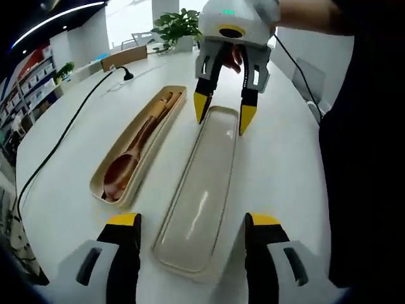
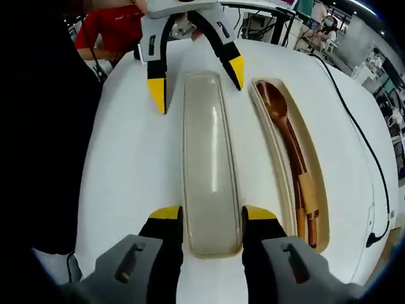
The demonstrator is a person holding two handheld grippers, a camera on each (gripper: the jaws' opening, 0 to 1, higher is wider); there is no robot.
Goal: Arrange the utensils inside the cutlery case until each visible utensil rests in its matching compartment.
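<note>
A translucent case lid (image 1: 199,190) lies flat on the white table, lengthwise between both grippers. Beside it sits the beige case base (image 1: 104,168) holding a wooden spoon (image 1: 123,168) and other wooden utensils along its handle. My left gripper (image 1: 193,221) stands wide open, straddling the lid's near end without touching it. My right gripper (image 1: 224,113) is at the lid's far end. In the right gripper view its fingers (image 2: 169,237) hug both sides of the lid (image 2: 211,158), the right gripper (image 2: 212,213) shut on it. The left gripper (image 2: 196,79) faces it, with the base (image 2: 324,209) and spoon (image 2: 281,120) to the right.
A black cable (image 1: 69,126) runs across the table beyond the base, also the cable (image 2: 361,145). A potted plant (image 1: 177,25) stands at the far edge. A person's dark clothing (image 1: 361,158) borders the table; someone in red (image 2: 107,28) is behind.
</note>
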